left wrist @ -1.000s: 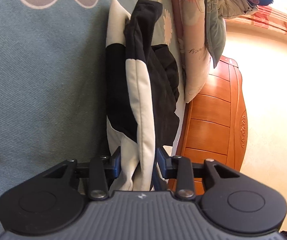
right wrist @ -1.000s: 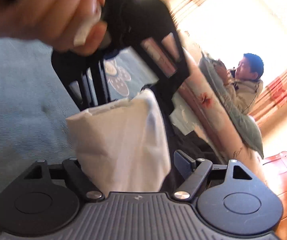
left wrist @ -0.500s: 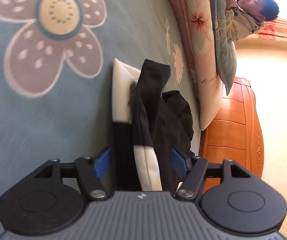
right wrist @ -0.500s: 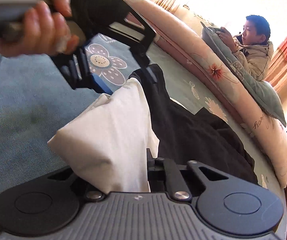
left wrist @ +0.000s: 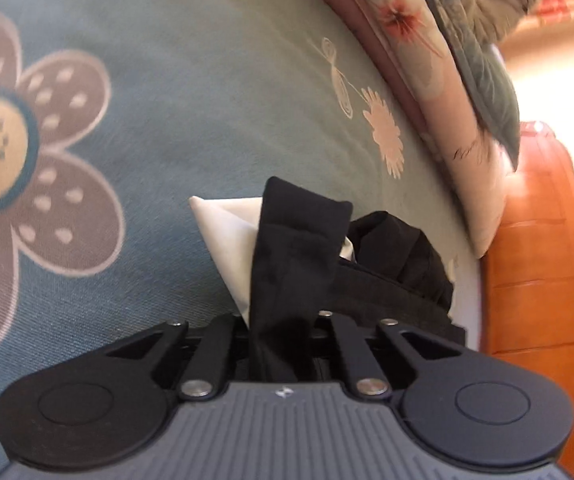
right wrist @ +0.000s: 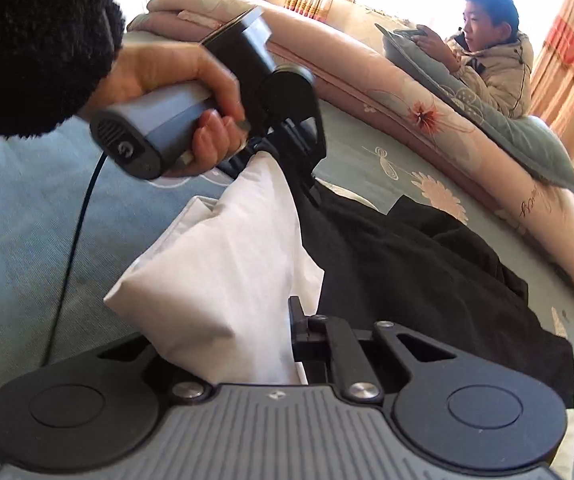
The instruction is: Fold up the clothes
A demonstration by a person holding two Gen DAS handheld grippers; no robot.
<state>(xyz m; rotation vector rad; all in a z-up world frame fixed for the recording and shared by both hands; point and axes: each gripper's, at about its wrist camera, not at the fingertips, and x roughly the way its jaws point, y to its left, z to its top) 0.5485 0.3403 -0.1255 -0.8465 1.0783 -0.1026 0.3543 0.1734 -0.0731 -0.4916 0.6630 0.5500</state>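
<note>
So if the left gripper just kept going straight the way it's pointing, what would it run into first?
The left gripper is already shut on the black and white garment, so more of that garment comes first. Past it lies the flowered bedspread. How far off the bedspread is, the fisheye view doesn't show.

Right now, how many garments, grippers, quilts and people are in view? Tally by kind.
Black-and-white garment: 1
Grippers: 2, left gripper and right gripper, both clamped on it
Rolled floral quilt: 1
Seated person: 1
Total: 5

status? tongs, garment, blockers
Left tongs just closed, gripping garment. Right tongs shut on its white part. Nothing in the way.
</note>
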